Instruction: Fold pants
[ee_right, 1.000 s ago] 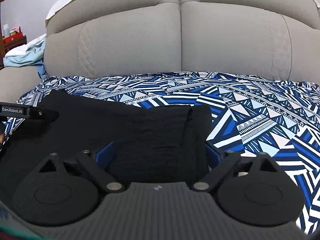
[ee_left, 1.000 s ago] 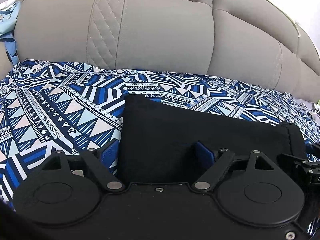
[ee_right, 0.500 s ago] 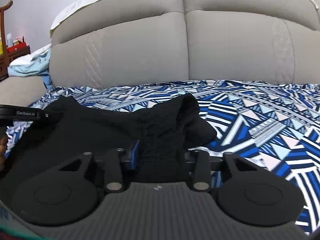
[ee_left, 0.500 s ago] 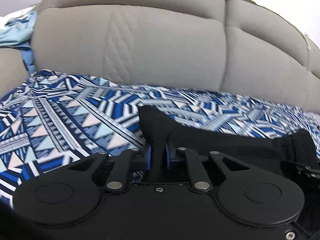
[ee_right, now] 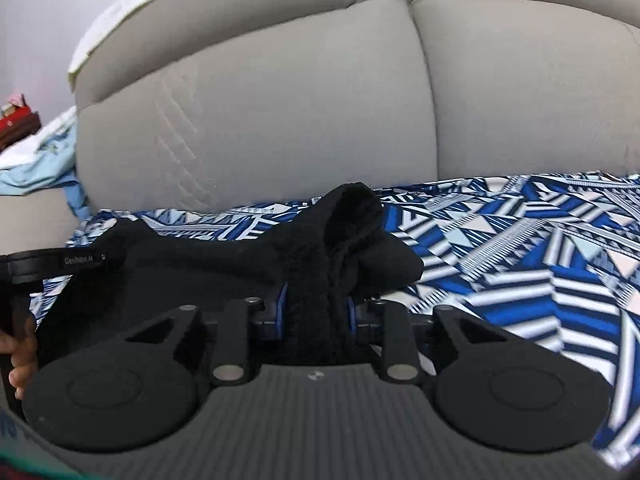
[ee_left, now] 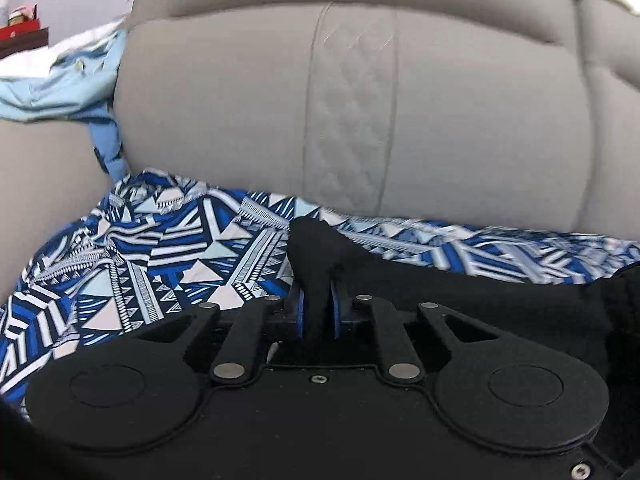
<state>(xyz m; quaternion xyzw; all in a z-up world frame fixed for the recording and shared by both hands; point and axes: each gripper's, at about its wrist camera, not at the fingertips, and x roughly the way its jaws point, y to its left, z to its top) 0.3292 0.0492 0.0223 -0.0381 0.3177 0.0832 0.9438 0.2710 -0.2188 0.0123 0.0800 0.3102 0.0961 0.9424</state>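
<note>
Black pants (ee_left: 460, 292) lie on a blue, white and black patterned cloth on a sofa seat. My left gripper (ee_left: 317, 312) is shut on the pants' left near edge, and the cloth rises in a peak above its blue pads. My right gripper (ee_right: 314, 312) is shut on a thick bunch of the pants (ee_right: 344, 236) at their right end, lifted off the seat. The left gripper's body (ee_right: 60, 262) shows at the left of the right wrist view.
The patterned cloth (ee_left: 160, 256) (ee_right: 540, 248) covers the seat. The grey sofa backrest (ee_left: 352, 112) (ee_right: 280, 100) rises close behind. A light blue garment (ee_left: 60, 84) lies on the left armrest. A dark wooden cabinet (ee_right: 16, 128) stands far left.
Both grippers closed from open onto the pants a second ago. Since then both have lifted the gripped edges and moved towards the backrest.
</note>
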